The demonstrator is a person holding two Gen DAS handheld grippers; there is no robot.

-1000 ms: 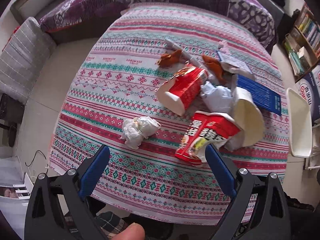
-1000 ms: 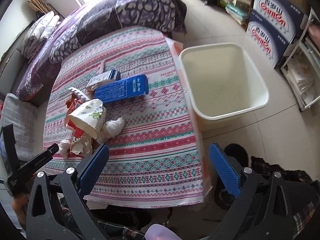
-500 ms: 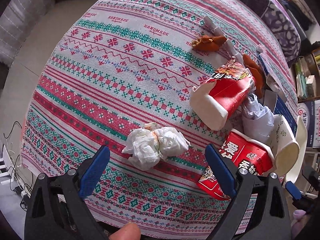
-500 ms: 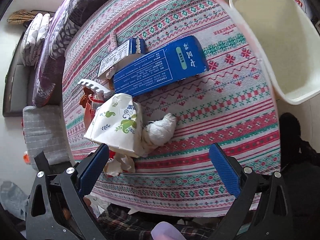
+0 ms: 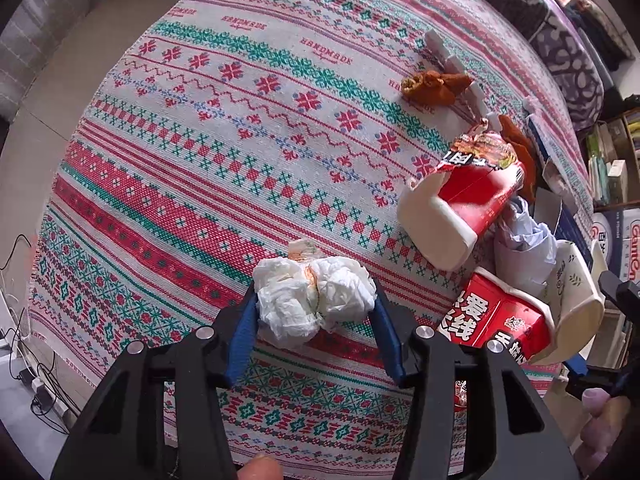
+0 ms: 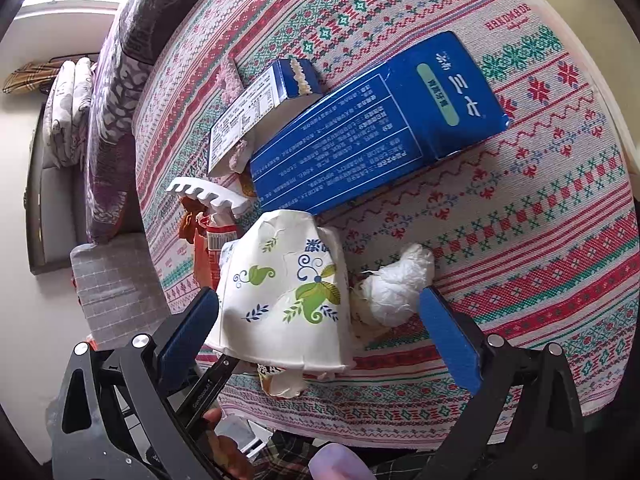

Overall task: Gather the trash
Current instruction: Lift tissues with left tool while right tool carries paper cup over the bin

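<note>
The left gripper (image 5: 314, 312) sits low over the patterned tablecloth (image 5: 240, 128), its blue pads (image 5: 242, 330) pressed against both sides of a crumpled white tissue wad (image 5: 314, 304). The jaws are about half closed, pinching the wad, which shows an orange stain along its middle fold and lies near the front of the table. Just to its right lies a pile of rubbish: a red noodle cup (image 5: 460, 204) on its side, a second red noodle cup (image 5: 496, 318) nearer the edge, and some pale crumpled paper (image 5: 524, 244) between them. Farther back, an orange wrapper (image 5: 434, 88) lies apart from the heap.

Over on the right wrist view, the right gripper (image 6: 318, 316) is spread wide and grips nothing. Between its pads lie a white paper cup with green leaf print (image 6: 284, 292), tipped over, and a small tissue ball (image 6: 394, 286) just beside it. The left pad is touching or nearly touching the cup; I cannot tell which. Beyond them a large blue box (image 6: 376, 128) lies flat, with a smaller opened carton (image 6: 260, 108) against its far side.
</note>
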